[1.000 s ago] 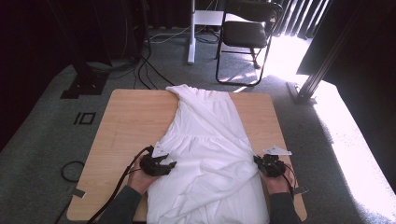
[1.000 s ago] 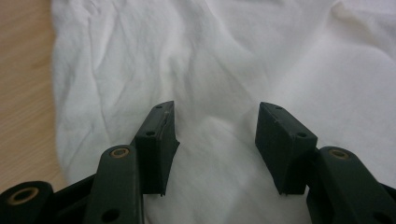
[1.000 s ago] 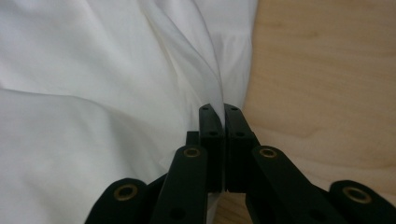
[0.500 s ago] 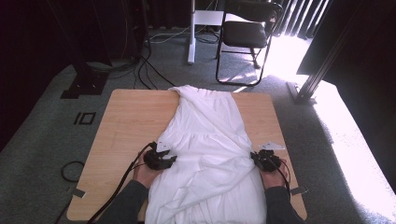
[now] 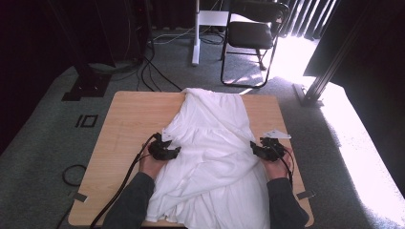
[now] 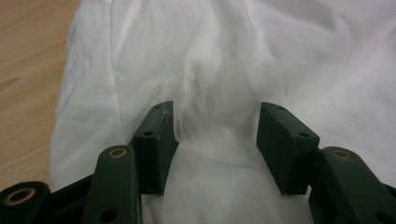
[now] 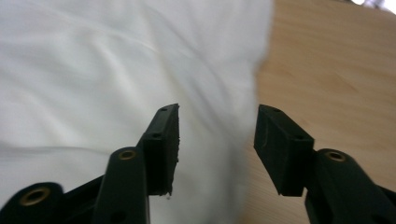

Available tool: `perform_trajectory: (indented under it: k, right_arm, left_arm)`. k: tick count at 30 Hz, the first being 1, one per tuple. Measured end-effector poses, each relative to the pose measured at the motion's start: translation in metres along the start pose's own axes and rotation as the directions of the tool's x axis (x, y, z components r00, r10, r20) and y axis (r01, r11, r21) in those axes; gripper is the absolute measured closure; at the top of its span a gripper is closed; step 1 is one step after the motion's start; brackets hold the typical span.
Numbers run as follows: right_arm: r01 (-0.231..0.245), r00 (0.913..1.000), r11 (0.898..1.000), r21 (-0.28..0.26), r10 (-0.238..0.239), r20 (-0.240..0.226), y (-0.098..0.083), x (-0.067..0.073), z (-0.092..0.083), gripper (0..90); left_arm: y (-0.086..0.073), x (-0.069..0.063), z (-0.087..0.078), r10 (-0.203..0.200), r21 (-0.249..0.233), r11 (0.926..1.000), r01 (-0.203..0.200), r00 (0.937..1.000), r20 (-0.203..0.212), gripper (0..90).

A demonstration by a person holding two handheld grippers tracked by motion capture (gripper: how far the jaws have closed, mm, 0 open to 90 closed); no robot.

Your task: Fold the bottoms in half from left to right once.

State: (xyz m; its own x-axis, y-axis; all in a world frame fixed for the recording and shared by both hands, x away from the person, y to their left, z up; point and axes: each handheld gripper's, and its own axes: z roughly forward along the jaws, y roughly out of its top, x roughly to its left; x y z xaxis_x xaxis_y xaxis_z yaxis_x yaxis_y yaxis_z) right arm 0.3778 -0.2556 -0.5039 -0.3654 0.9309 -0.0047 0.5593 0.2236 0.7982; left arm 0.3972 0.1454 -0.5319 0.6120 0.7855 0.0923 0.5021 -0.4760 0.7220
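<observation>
High view — plain white garment [image 5: 215, 157]; no legible writing

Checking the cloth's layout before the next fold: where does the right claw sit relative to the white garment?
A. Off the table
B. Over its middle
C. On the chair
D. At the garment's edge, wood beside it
D: in the right gripper view the right claw straddles the white garment's edge, with bare table beside it.

A lab or studio recording space is indicated: grey carpet [image 5: 43, 143] is crossed by loose black cables [image 5: 153, 71], floor tape marks [image 5: 87, 120] are seen, a metal rig post [image 5: 329, 71] stands by blinds [image 5: 305, 14], and a folding chair [image 5: 250, 36] sits behind a plain wooden table [image 5: 129, 119].
</observation>
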Motion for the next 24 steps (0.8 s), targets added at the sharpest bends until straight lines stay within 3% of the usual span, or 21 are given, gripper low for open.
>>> perform_trajectory:
  k: [1, 2, 4, 7, 9, 11, 12, 15, 17, 19, 24]
  right_arm:
    - [0.0, 0.9935, 1.0, -0.02, -0.003, -0.114, 0.007, 0.02, -0.006, 44.6]
    - [0.0, 0.9935, 1.0, -0.02, -0.003, -0.114, 0.007, 0.02, -0.006, 44.6]
    - [0.021, 0.9876, 1.0, 0.007, -0.019, -0.156, 0.005, 0.033, -0.001, 40.2]
    - [0.028, 0.9744, 0.997, 0.069, -0.012, -0.225, -0.004, 0.045, 0.014, 36.1]
    - [0.058, 0.9733, 0.989, 0.137, -0.025, -0.228, -0.013, 0.051, 0.024, 38.3]
    - [0.079, 0.9704, 0.979, 0.188, -0.033, -0.239, -0.023, 0.053, 0.026, 51.2]
    - [0.092, 0.9635, 0.976, 0.198, -0.037, -0.265, -0.029, 0.053, 0.023, 63.2]
    - [0.122, 0.9614, 0.972, 0.2, -0.065, -0.267, -0.041, 0.051, 0.009, 80.5]
    - [0.121, 0.9617, 0.975, 0.186, -0.069, -0.265, -0.044, 0.05, 0.002, 82.8]
    - [0.114, 0.963, 0.982, 0.151, -0.072, -0.26, -0.057, 0.044, -0.021, 83.2]
    - [0.088, 0.9698, 0.985, 0.147, -0.051, -0.238, -0.088, 0.028, -0.055, 82.5]
  left_arm:
    - [0.001, -0.002, -0.003, 0.004, -0.009, 1.0, -0.004, 1.0, 0.001, 46.7]
    - [0.002, -0.004, -0.007, 0.009, -0.011, 0.9999, -0.009, 1.0, -0.003, 46.7]
    - [0.002, -0.008, -0.012, 0.022, -0.014, 0.9996, -0.022, 0.9997, 0.006, 46.6]
    - [-0.001, -0.018, -0.017, 0.043, -0.021, 0.9989, -0.043, 0.9984, 0.037, 46.6]
    - [-0.005, -0.023, -0.018, 0.066, -0.007, 0.9978, -0.065, 0.9967, 0.048, 46.6]
    - [-0.01, -0.028, -0.019, 0.08, -0.001, 0.9968, -0.08, 0.9953, 0.055, 46.6]
    - [-0.012, -0.03, -0.019, 0.083, 0.007, 0.9965, -0.084, 0.995, 0.056, 46.6]
    - [-0.019, -0.035, -0.021, 0.081, 0.003, 0.9967, -0.081, 0.9943, 0.069, 46.5]
    - [-0.021, -0.038, -0.022, 0.077, 0.001, 0.997, -0.078, 0.994, 0.078, 46.4]
    - [-0.025, -0.044, -0.028, 0.088, -0.002, 0.9961, -0.088, 0.9928, 0.082, 46.3]
    - [-0.033, -0.054, -0.036, 0.11, 0.001, 0.9939, -0.11, 0.9889, 0.1, 46.1]
